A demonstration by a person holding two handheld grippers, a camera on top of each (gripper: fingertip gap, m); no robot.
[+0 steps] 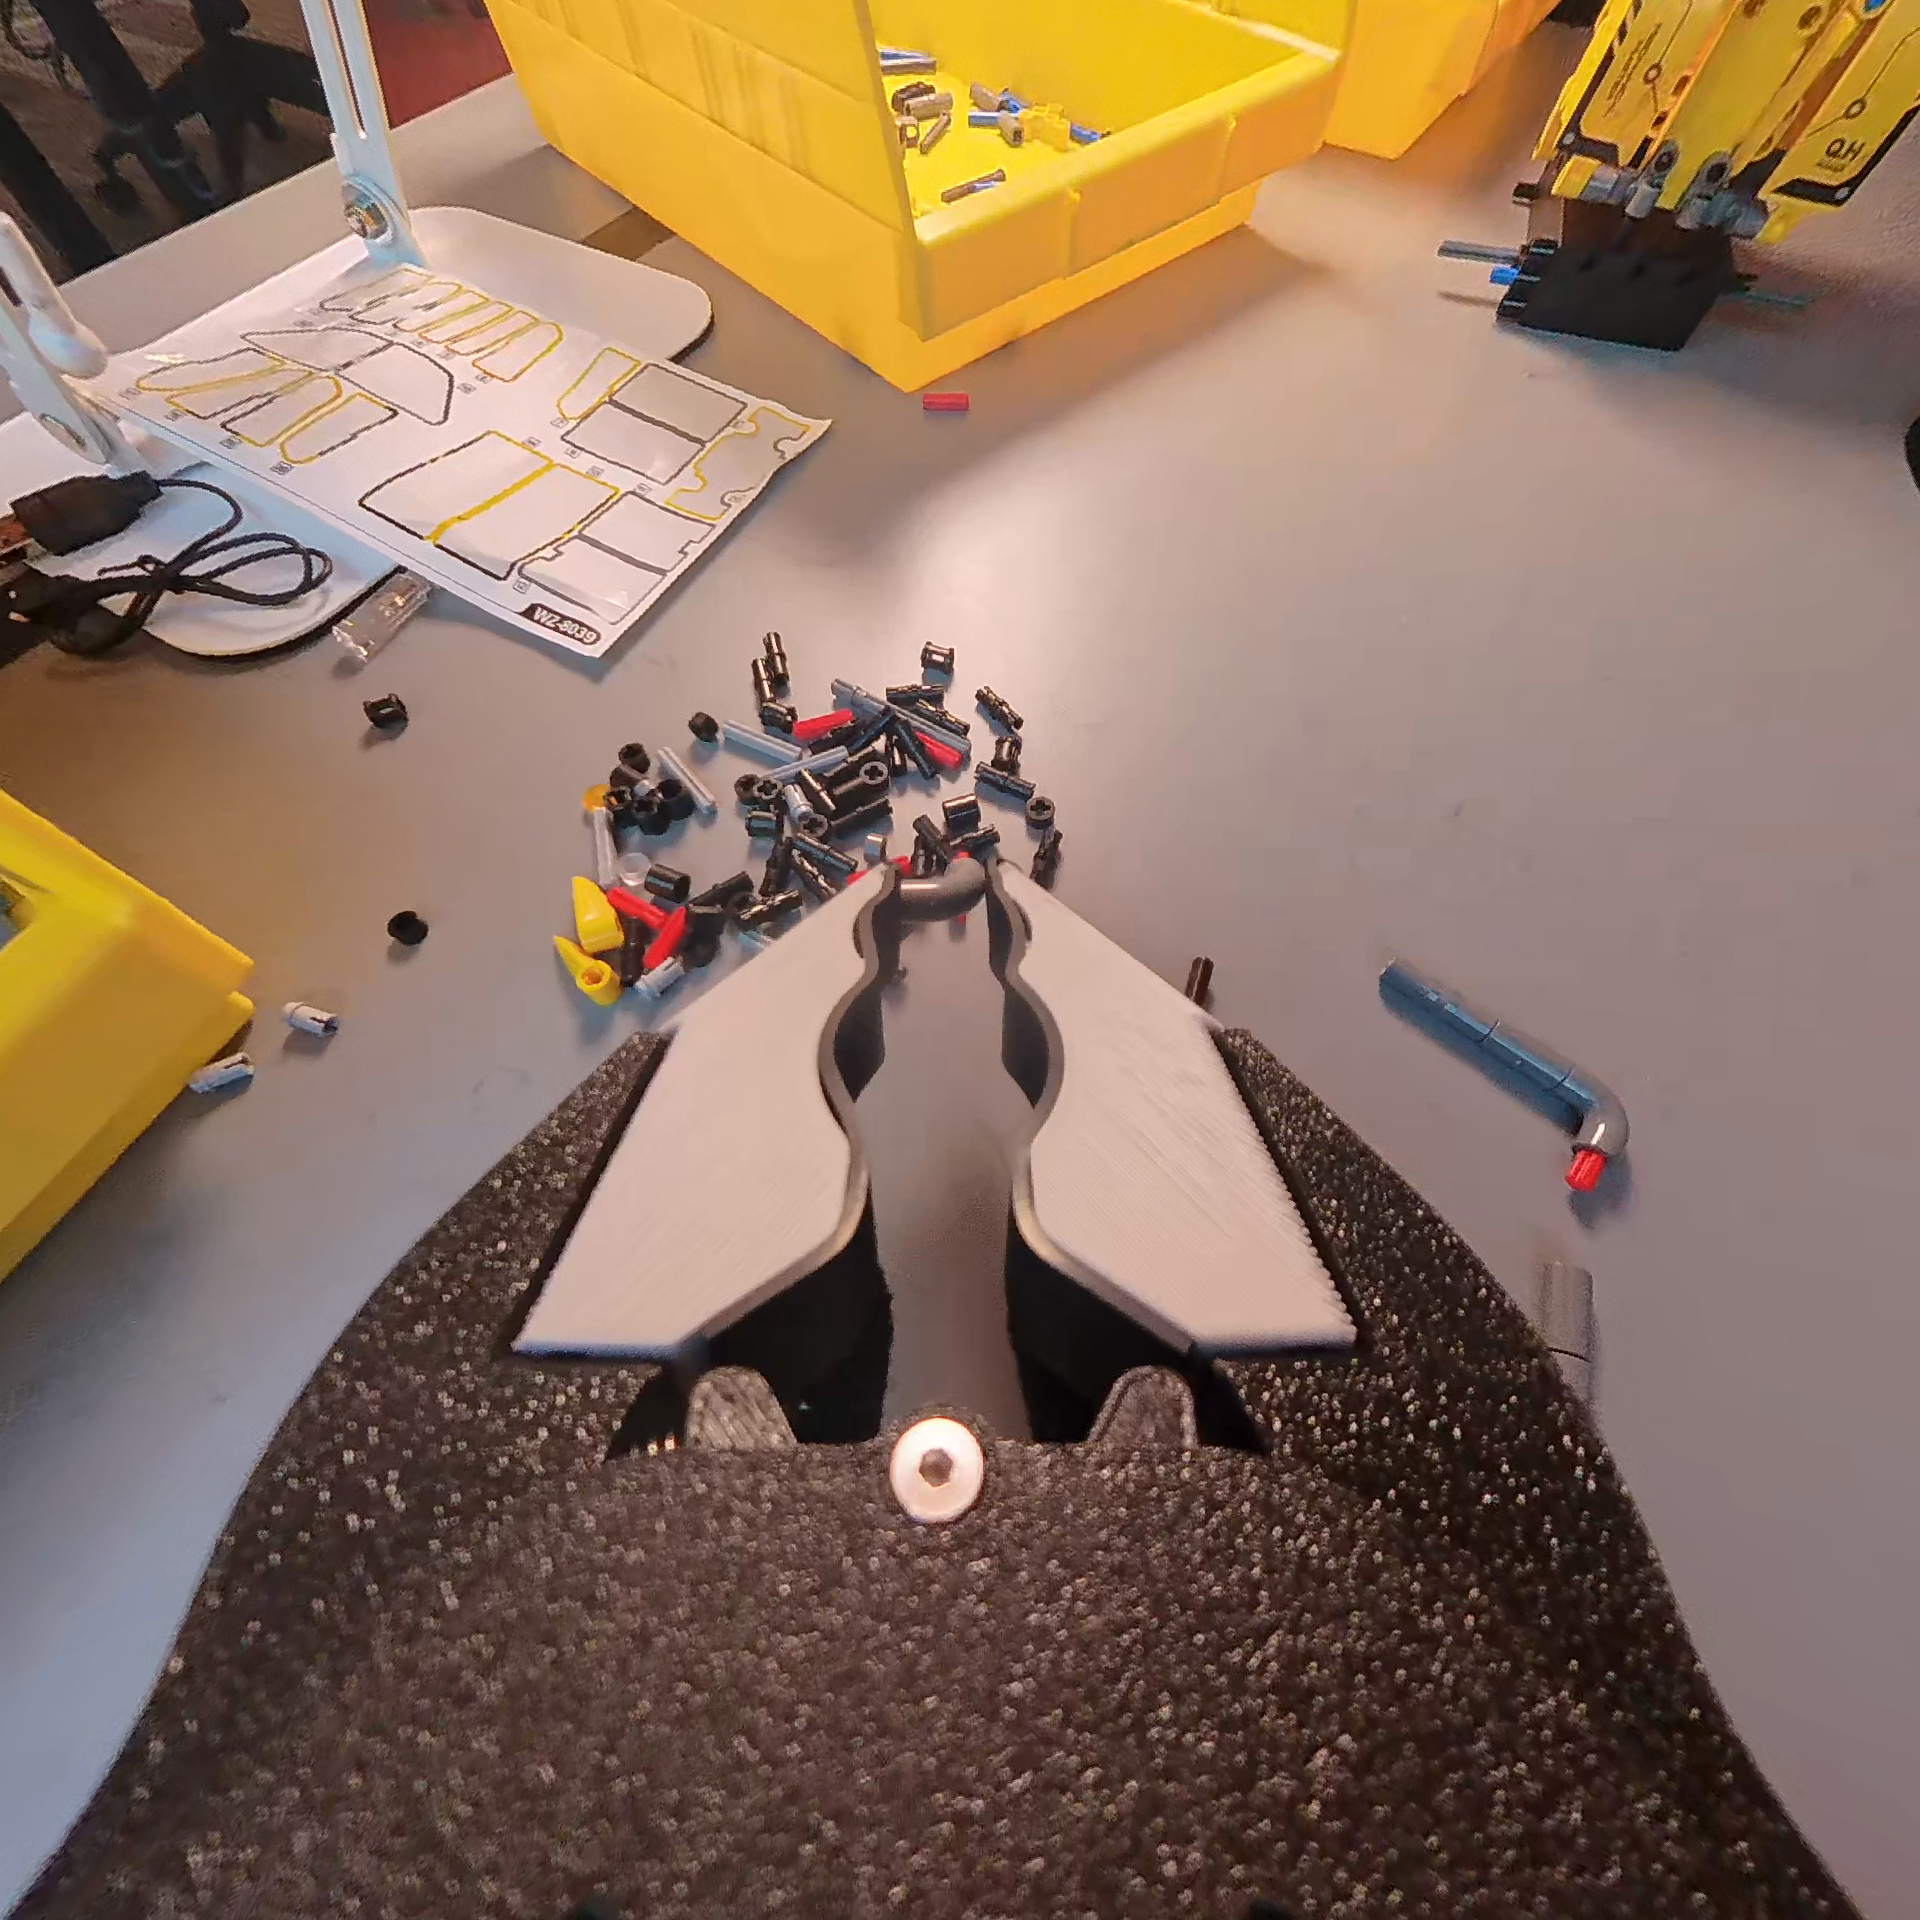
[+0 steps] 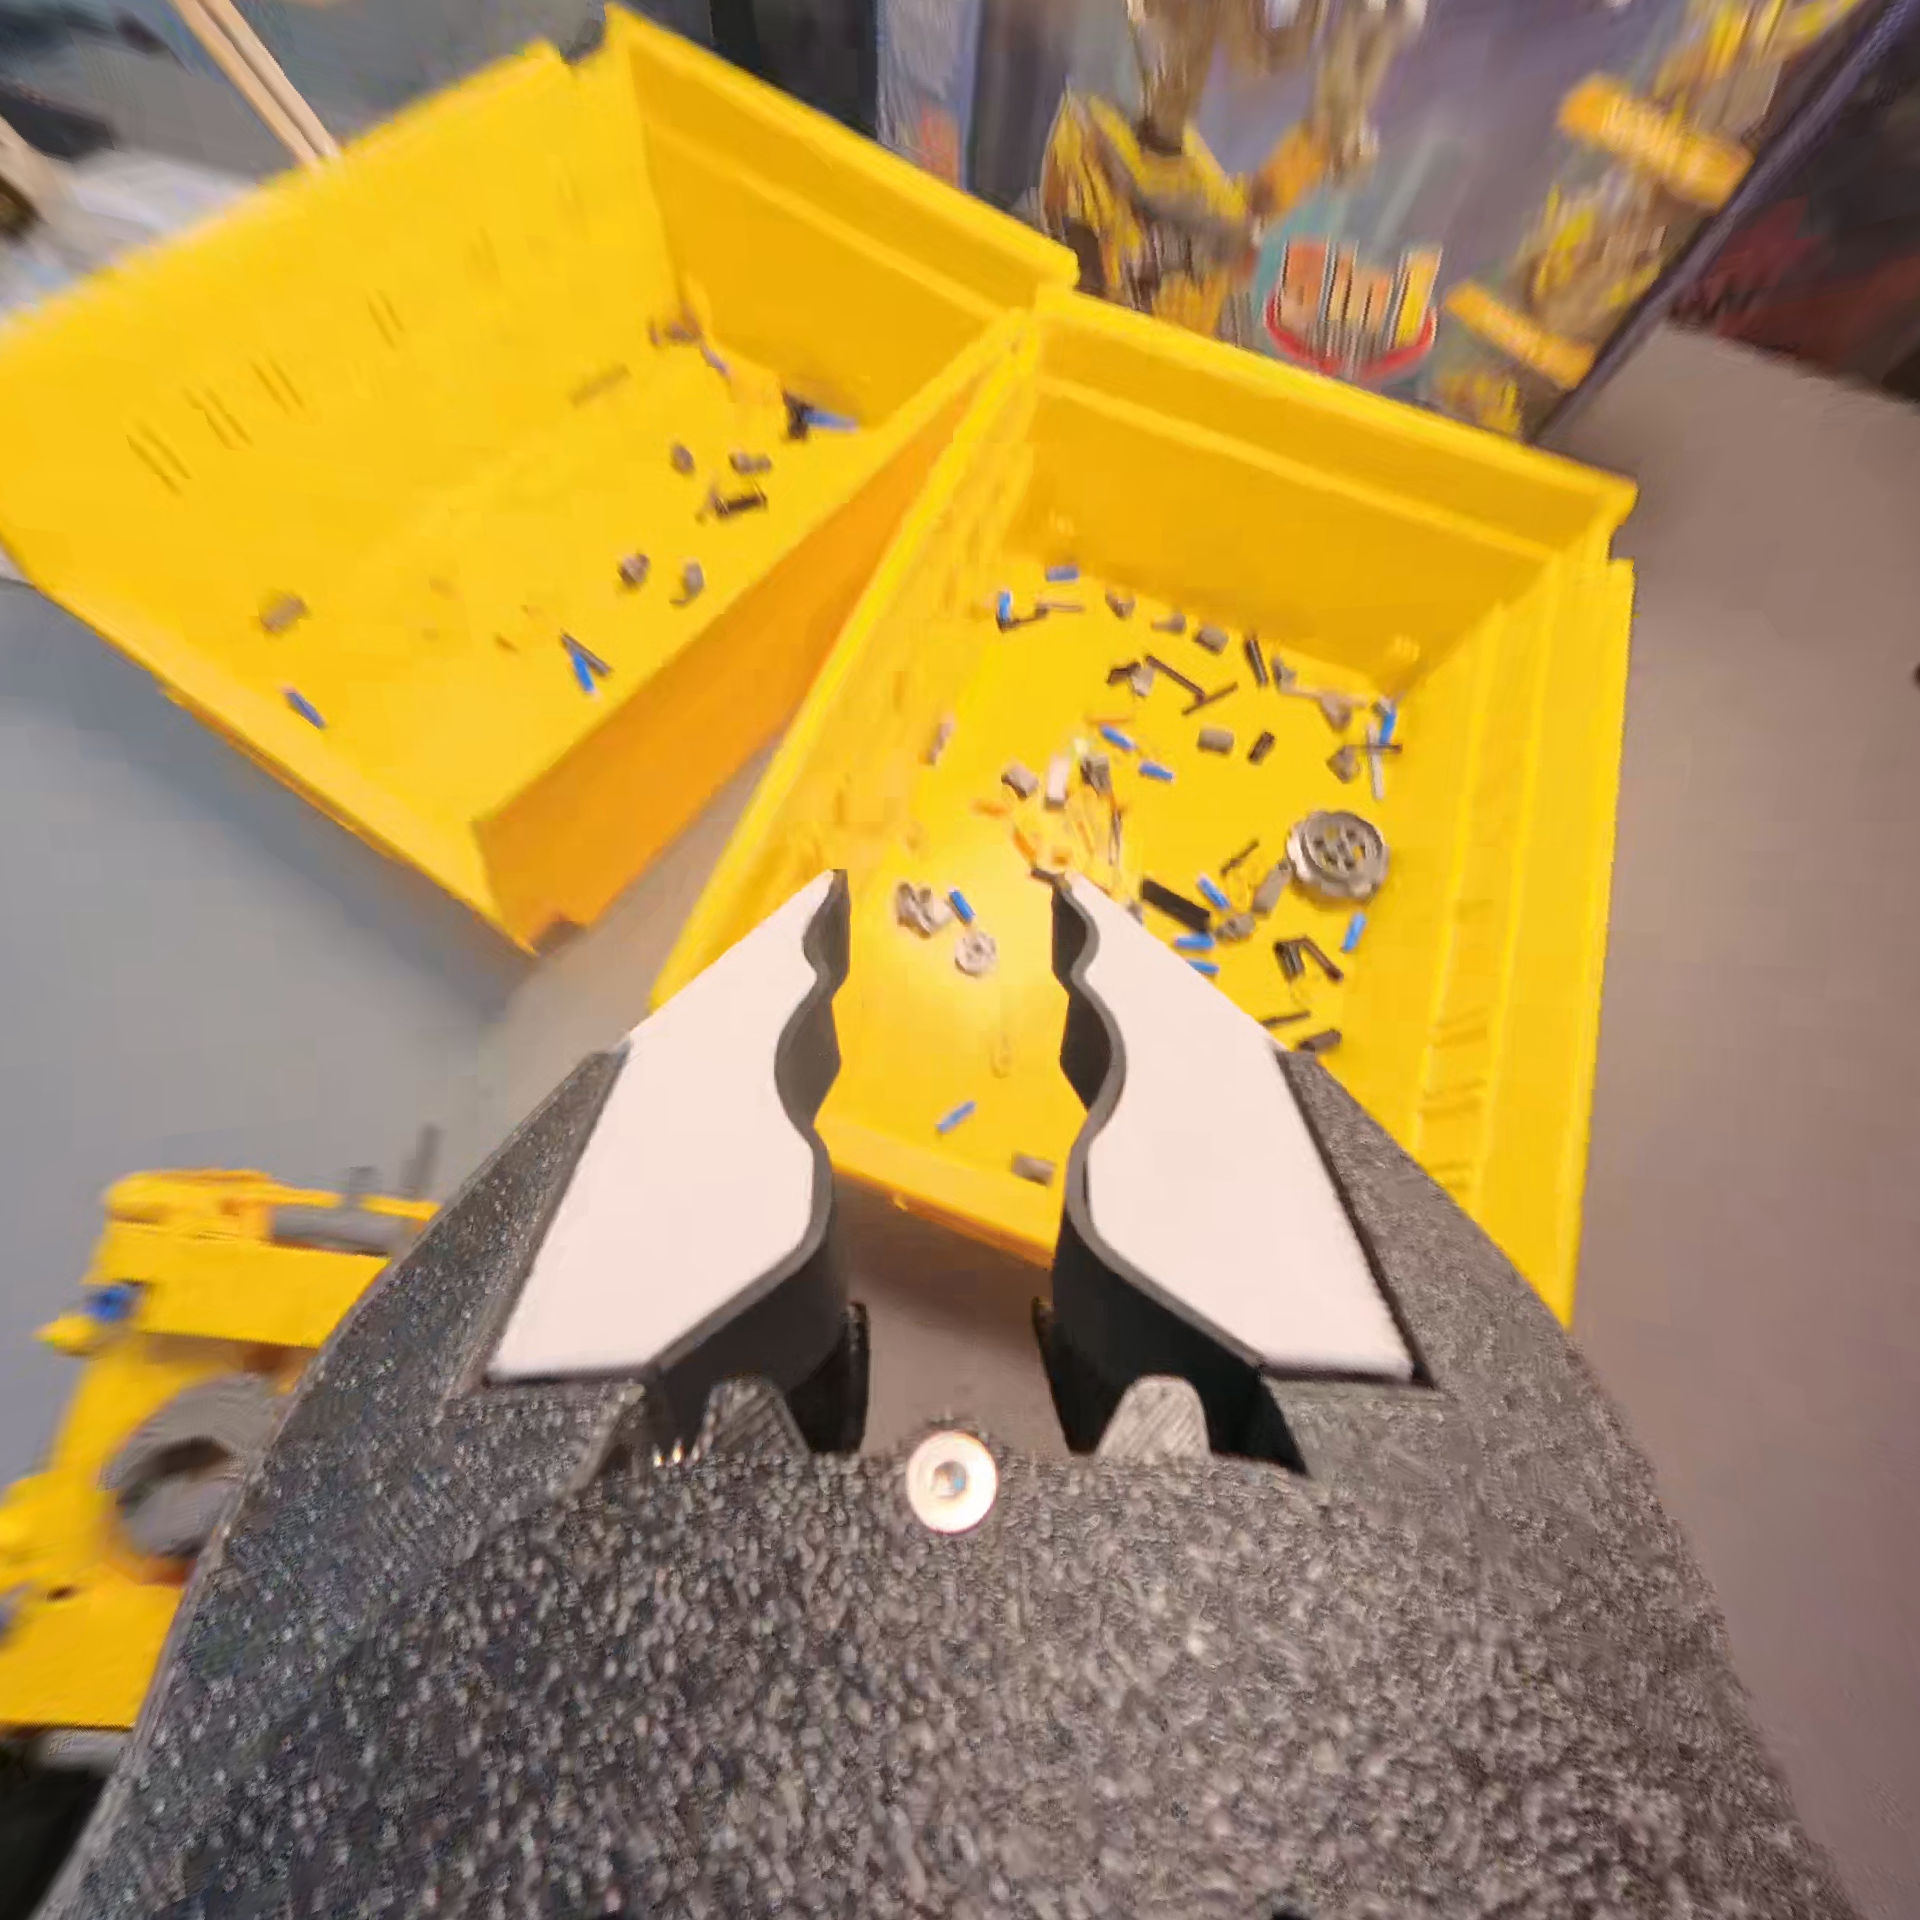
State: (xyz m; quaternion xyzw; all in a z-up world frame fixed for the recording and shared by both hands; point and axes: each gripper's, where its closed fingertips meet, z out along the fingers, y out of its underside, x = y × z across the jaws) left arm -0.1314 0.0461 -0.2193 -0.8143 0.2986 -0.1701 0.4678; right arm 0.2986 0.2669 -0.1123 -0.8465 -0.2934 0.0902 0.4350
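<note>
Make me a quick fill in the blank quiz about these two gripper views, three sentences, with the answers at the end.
1. The left gripper is shut on a small curved ____ piece at the edge of the pile of small parts.
2. The right gripper, jaws apart, hangs over a ____ bin holding small parts.
3. Right of the left gripper, a grey bent rod on the table has a ____ tip.

Answers: grey; yellow; red

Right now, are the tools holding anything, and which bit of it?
The left tool pinches a small curved grey piece by its two ends, at the edge of the pile of little parts. The right tool is open and holds nothing, above a yellow bin.
</note>
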